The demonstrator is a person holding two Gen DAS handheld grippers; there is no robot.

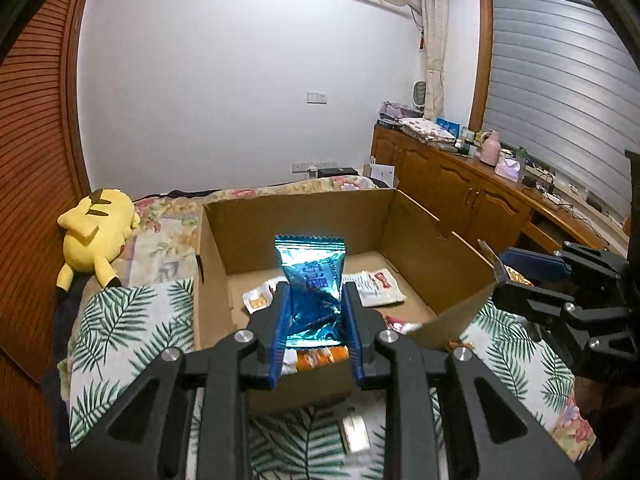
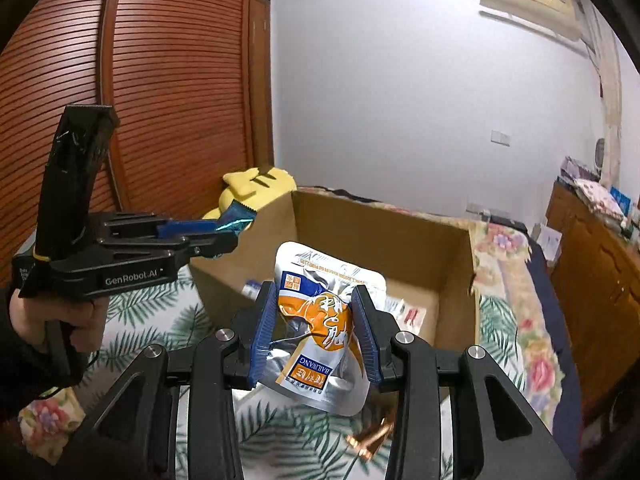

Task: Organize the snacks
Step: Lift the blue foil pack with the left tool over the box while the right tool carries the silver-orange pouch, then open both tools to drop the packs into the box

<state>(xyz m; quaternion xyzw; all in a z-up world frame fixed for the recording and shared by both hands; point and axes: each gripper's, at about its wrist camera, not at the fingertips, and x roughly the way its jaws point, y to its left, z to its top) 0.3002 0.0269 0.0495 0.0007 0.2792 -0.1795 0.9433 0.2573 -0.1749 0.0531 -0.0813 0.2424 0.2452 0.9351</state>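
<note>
Your left gripper (image 1: 315, 308) has its jaws clamped on the blue foil packet (image 1: 312, 280), and the packet sits right between the blue pads (image 1: 280, 332), crumpled at the waist where they squeeze it, its serrated top edge poking out past the fingertips toward twelve o'clock. It hangs over the near wall of the cardboard box (image 1: 304, 208), which stands open on the leaf-print cover (image 1: 120, 320) of the bed. Down on the box floor lie a white sachet (image 1: 378, 286) at about one o'clock from your packet, a small pale packet (image 1: 258, 300) at nine o'clock, and an orange packet (image 1: 320, 358) just under the packet's lower edge. Over on your right gripper (image 2: 316, 328), the jaws are pinched on the silver-and-orange pouch (image 2: 324, 320); it fills the gap between the pads, tilted, with its sealed top reaching to twelve o'clock and its bottom corner sagging below the fingers toward six. That pouch hovers at the box's (image 2: 380, 232) near edge too. From the right wrist view your left gripper (image 2: 224, 232) shows at nine o'clock with the blue foil sticking out of it, in front of the yellow plush toy (image 2: 256, 188). A copper-coloured wrapper (image 2: 372, 436), blurred, lies on the cover below the pouch.
</note>
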